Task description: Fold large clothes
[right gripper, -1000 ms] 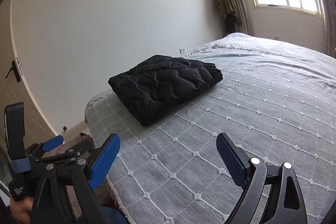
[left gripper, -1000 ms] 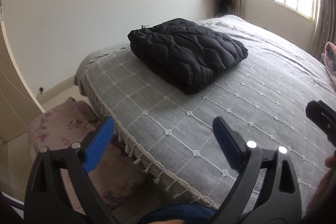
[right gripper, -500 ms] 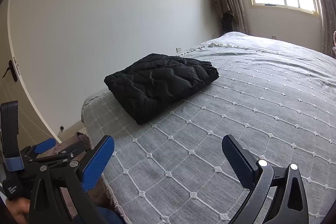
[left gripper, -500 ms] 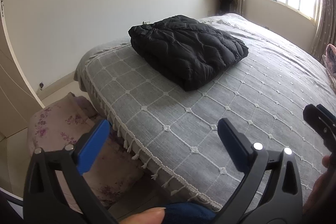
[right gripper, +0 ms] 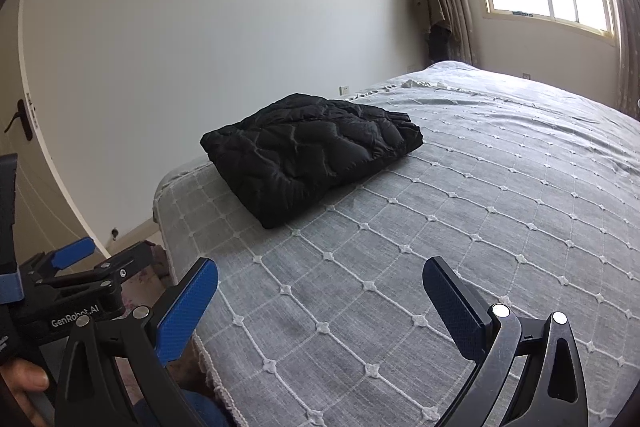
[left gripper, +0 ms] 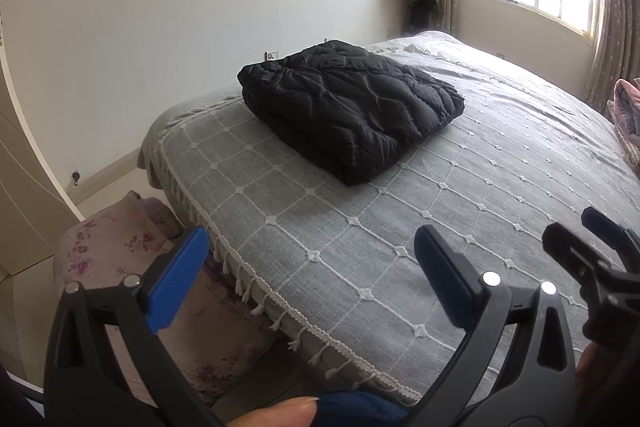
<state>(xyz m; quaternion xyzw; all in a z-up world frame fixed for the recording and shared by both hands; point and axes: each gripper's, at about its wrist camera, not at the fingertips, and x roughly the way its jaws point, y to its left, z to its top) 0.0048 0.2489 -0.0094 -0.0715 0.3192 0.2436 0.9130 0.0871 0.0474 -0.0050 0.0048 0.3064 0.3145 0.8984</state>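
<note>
Looking done: the black quilted puffer jacket (left gripper: 352, 115) sits folded into a compact, fairly neat rectangle on the grey diamond-stitched bedspread (left gripper: 400, 235), well ahead of both tongs, toward the bed's far corner. Left tongs (left gripper: 316, 275) and right tongs (right gripper: 320, 303) are released, spread wide, nothing between them, hovering over the near bed edge. Nothing obviously left except maybe tidying.

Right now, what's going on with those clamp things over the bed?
A person holds a two-finger tool in each hand above the near edge of the bed. The left tool and right tool are both open and empty. The black quilted jacket lies folded on the grey bedspread, touched by neither tool.
</note>
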